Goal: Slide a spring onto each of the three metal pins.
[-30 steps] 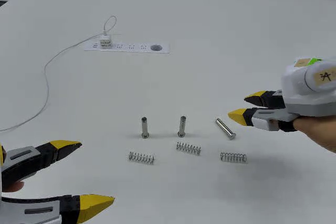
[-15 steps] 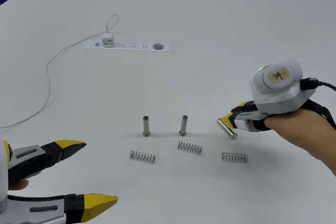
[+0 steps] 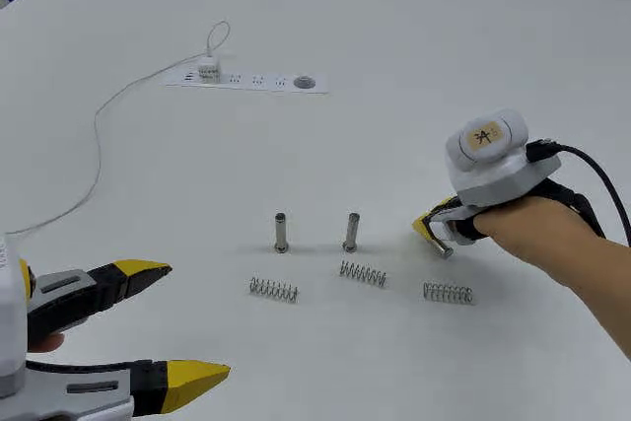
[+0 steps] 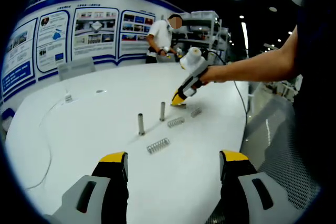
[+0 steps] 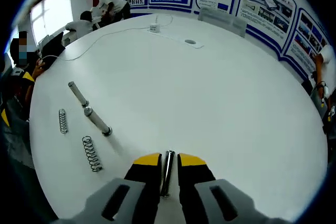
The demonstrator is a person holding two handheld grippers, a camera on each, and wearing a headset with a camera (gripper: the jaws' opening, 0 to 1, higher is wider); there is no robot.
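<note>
Reference: middle pin (image 3: 351, 232), upright on the white table (image 3: 414, 66).

- A second pin (image 3: 281, 232) is upright to its left.
- The third pin (image 3: 443, 246) lies on its side to its right. The right gripper (image 3: 434, 229) is clenched on it.
- Judged reason: a lying pin must be raised or steadied before a spring can be slid on.
- Three springs lie flat on the person's side of the middle pin: one (image 3: 363, 274) just in front, one (image 3: 273, 289) front-left, one (image 3: 448, 293) front-right. None is on a pin.
- The left gripper (image 3: 182, 322) is held released and empty, jaws spread wide, well to the front-left of the middle pin. It is judged to be waiting.

Views: in the head view the grasp is largely hidden by the right gripper's body. In the right gripper view the pin is seen pinched between the yellow jaws. The left gripper's spread is seen most plainly in the left gripper view.
</note>
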